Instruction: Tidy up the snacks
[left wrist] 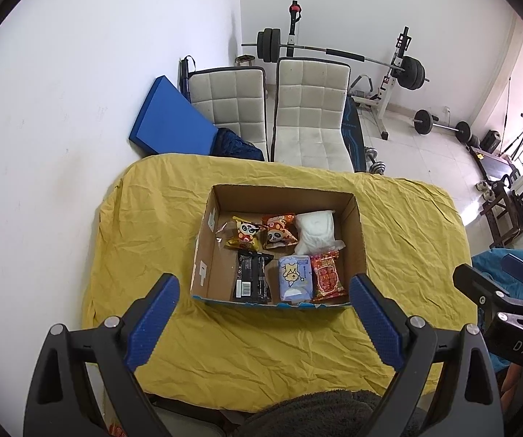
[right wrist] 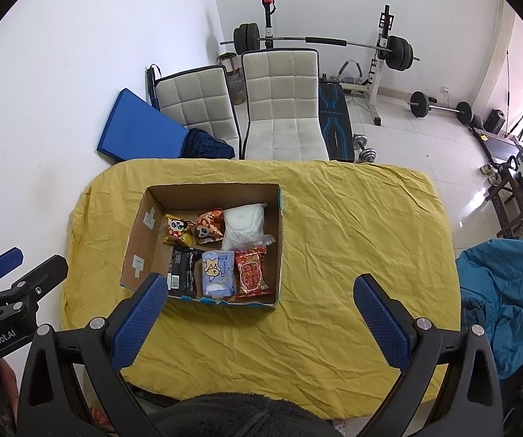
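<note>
An open cardboard box (left wrist: 356,240) (right wrist: 141,233) stands on the yellow-covered table (left wrist: 407,247) (right wrist: 352,240). Inside lie several snacks: two panda packets (left wrist: 246,235) (right wrist: 203,229), a white bag (left wrist: 316,231) (right wrist: 243,225), a black packet (left wrist: 252,276) (right wrist: 181,267), a light blue pack (left wrist: 295,278) (right wrist: 217,273) and a red packet (left wrist: 328,276) (right wrist: 252,273). My left gripper (left wrist: 265,295) hovers open above the box's near edge, holding nothing. My right gripper (right wrist: 261,295) hangs open over the table, just right of the box, also with nothing in it.
Two white padded chairs (left wrist: 308,116) (right wrist: 279,109) stand behind the table, with a blue mat (left wrist: 170,120) leaning on the wall. A barbell rack (right wrist: 381,58) and dumbbells (right wrist: 439,107) fill the back. A blue-covered seat (right wrist: 508,298) sits to the right.
</note>
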### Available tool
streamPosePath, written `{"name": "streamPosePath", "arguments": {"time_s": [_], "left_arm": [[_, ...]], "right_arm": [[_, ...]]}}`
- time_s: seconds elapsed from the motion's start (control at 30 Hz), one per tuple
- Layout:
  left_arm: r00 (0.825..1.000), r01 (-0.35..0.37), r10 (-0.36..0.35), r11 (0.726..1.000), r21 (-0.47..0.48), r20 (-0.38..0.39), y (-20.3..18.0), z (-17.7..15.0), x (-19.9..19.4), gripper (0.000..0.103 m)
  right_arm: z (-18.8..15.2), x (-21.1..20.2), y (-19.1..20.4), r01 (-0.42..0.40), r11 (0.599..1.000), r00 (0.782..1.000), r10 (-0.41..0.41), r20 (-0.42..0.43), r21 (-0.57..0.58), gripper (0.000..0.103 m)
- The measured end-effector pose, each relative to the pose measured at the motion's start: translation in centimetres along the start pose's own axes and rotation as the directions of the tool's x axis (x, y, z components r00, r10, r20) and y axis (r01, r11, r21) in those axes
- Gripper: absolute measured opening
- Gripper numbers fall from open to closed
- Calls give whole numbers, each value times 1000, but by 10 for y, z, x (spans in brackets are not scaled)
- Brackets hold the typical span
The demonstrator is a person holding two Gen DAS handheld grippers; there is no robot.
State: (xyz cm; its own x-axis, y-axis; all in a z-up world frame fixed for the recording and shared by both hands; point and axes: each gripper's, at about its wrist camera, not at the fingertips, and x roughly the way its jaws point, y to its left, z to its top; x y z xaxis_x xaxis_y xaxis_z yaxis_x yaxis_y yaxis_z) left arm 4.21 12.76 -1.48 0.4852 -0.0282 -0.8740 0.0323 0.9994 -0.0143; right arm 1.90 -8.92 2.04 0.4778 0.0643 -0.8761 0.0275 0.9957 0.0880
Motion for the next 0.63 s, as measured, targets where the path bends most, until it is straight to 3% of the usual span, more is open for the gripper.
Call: {"name": "streamPosePath", "arguments": {"time_s": [0.63], "left_arm": [[1000, 4, -4, 1000, -15, 18, 3, -1, -2, 95]], "right_arm": [[-4, -8, -1, 38, 999, 999, -38, 22, 8, 103]]}}
